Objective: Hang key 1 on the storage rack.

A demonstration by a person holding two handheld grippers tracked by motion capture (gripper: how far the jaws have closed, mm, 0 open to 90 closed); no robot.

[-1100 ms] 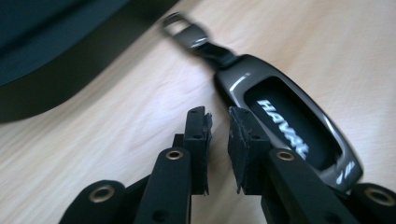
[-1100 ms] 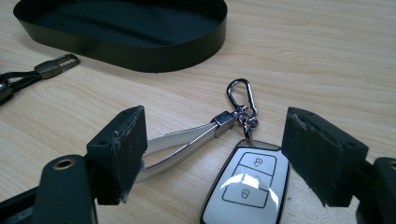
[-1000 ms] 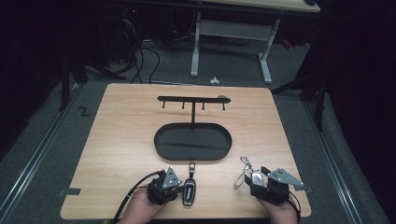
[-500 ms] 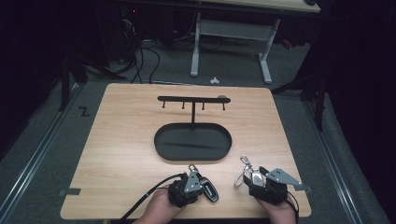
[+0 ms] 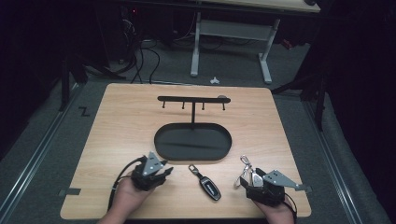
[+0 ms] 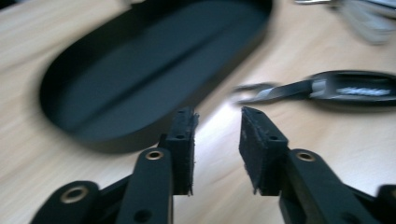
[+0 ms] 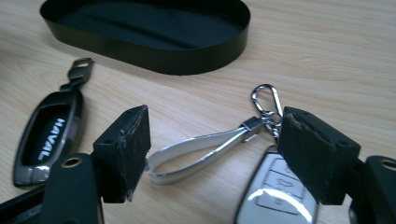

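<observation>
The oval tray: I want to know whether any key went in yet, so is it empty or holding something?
Empty. The black oval tray shows a bare floor; both key fobs lie outside on the table.

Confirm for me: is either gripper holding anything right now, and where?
Nothing is held. The left gripper is open over bare table; the right gripper is open, straddling the white key fob and its strap.

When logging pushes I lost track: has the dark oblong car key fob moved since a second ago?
Yes. The dark oblong car key fob has pivoted: its ring end stays below the black oval tray's middle, its body now slants rightward.
</observation>
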